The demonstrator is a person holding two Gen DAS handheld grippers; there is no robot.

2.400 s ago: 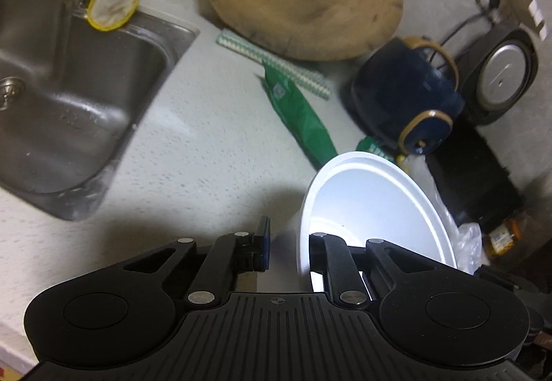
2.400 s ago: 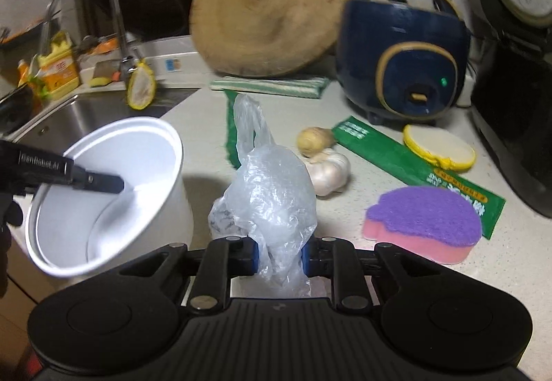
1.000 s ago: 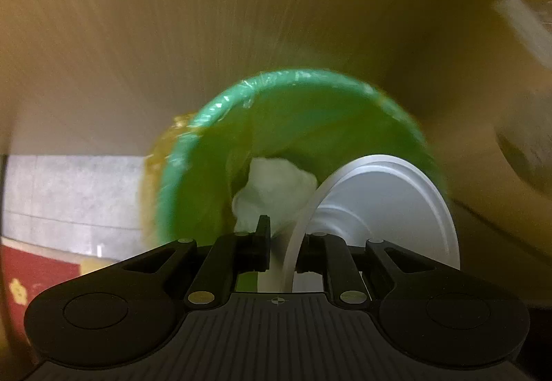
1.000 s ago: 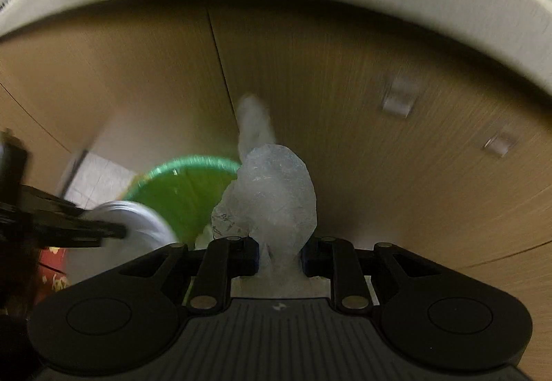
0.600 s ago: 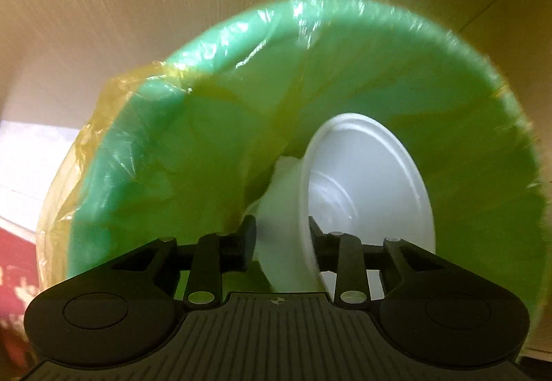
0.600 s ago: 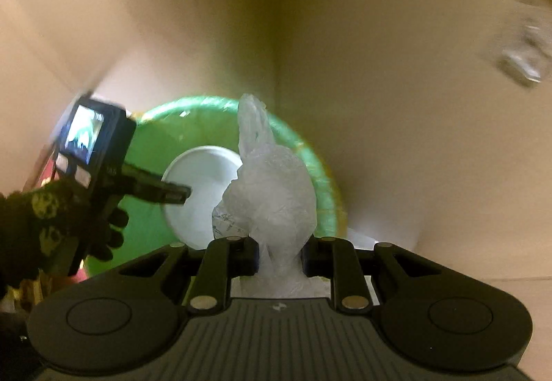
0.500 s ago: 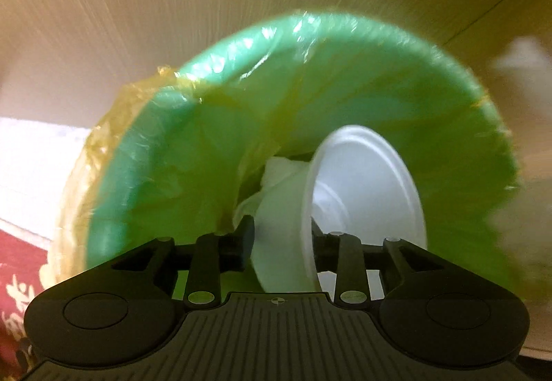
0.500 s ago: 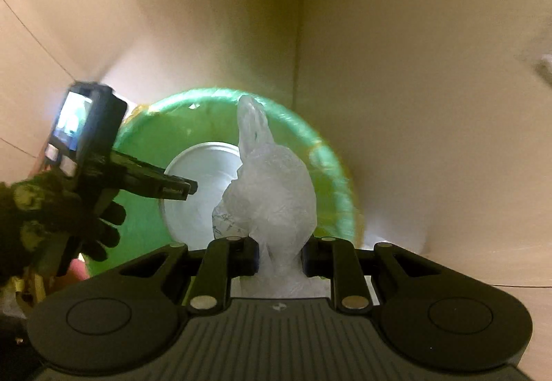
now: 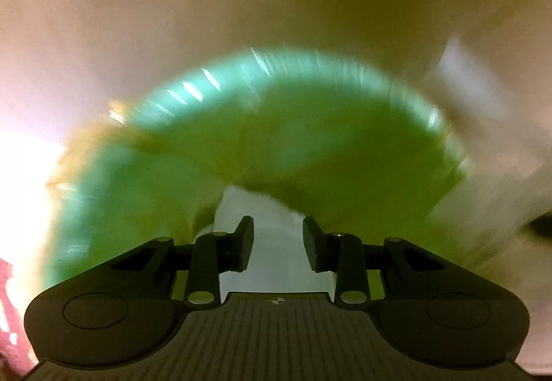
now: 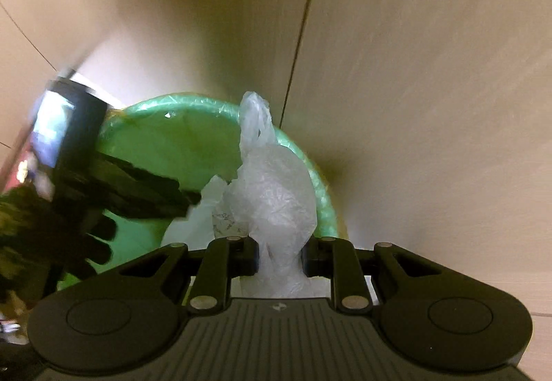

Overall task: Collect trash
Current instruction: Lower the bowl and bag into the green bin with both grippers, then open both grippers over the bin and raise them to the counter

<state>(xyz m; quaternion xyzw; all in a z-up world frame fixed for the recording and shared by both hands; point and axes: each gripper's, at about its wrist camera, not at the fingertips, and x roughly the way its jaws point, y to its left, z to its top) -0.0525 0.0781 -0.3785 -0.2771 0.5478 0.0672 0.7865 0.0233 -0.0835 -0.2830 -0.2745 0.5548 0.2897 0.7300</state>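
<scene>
Crumpled translucent plastic bag (image 10: 276, 198) pinched by right gripper (image 10: 279, 255) above green-lined bin (image 10: 179, 146); left gripper (image 9: 278, 243), now spread, has released the white bowl (image 9: 276, 263).

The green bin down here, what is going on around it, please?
A person is throwing trash into the green bin. The left gripper has just been opening; its fingers stand apart with something white and blurred showing between them. The right gripper is shut on a crumpled clear plastic bag, held over the bin's rim, not yet dropped.
</scene>
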